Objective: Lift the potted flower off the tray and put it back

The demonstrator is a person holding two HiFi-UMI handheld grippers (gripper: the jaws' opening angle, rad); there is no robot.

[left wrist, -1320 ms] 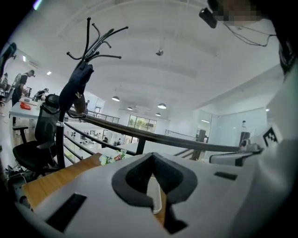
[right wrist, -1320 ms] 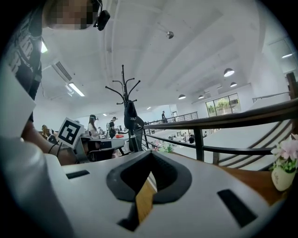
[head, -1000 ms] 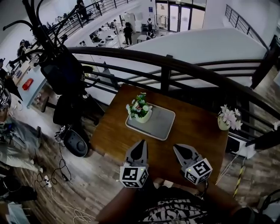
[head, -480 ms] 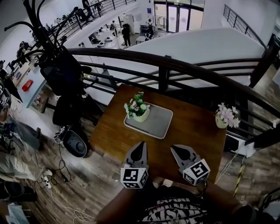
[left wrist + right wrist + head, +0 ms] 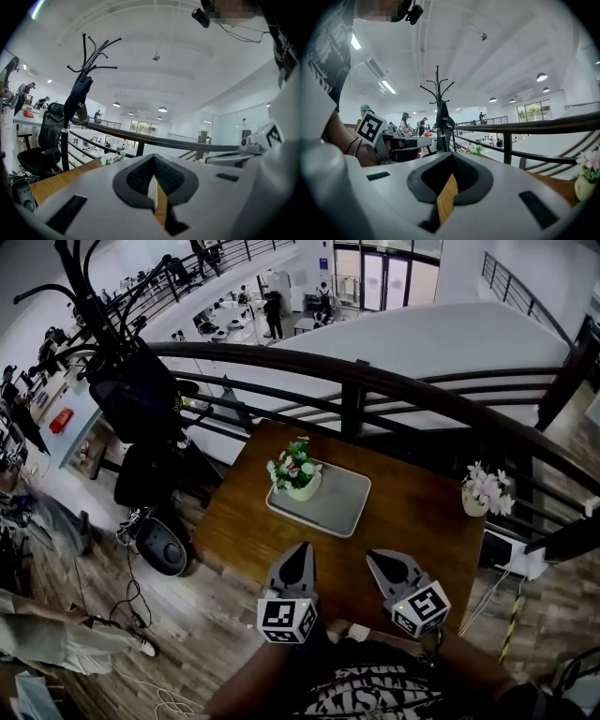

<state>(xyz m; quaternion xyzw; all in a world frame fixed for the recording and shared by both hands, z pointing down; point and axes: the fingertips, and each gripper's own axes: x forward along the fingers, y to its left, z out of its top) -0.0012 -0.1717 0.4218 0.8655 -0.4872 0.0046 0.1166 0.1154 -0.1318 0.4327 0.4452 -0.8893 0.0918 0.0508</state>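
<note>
The potted flower (image 5: 296, 471), white and red blooms in a pale pot, stands on the far left corner of the grey tray (image 5: 337, 505) on the wooden table (image 5: 422, 512). Both grippers hover over the table's near edge, well short of the tray. My left gripper (image 5: 303, 547) is shut with nothing in it and points toward the tray. To its right, my right gripper (image 5: 373, 557) is also shut and empty. The left gripper view shows the flower (image 5: 111, 159) small and far beyond the shut jaws (image 5: 153, 158). In the right gripper view it (image 5: 476, 150) is likewise distant past the closed tips (image 5: 451, 157).
A second pot with pink flowers (image 5: 486, 491) stands at the table's right edge. A dark railing (image 5: 356, 381) curves behind the table over a lower floor. A coat rack with a hung bag (image 5: 131, 390) and an office chair (image 5: 155, 474) stand to the left, with cables on the floor.
Neither gripper has moved and the flower and tray stand as before. Only the head view has shifted slightly, and a person at the far left has walked on.
</note>
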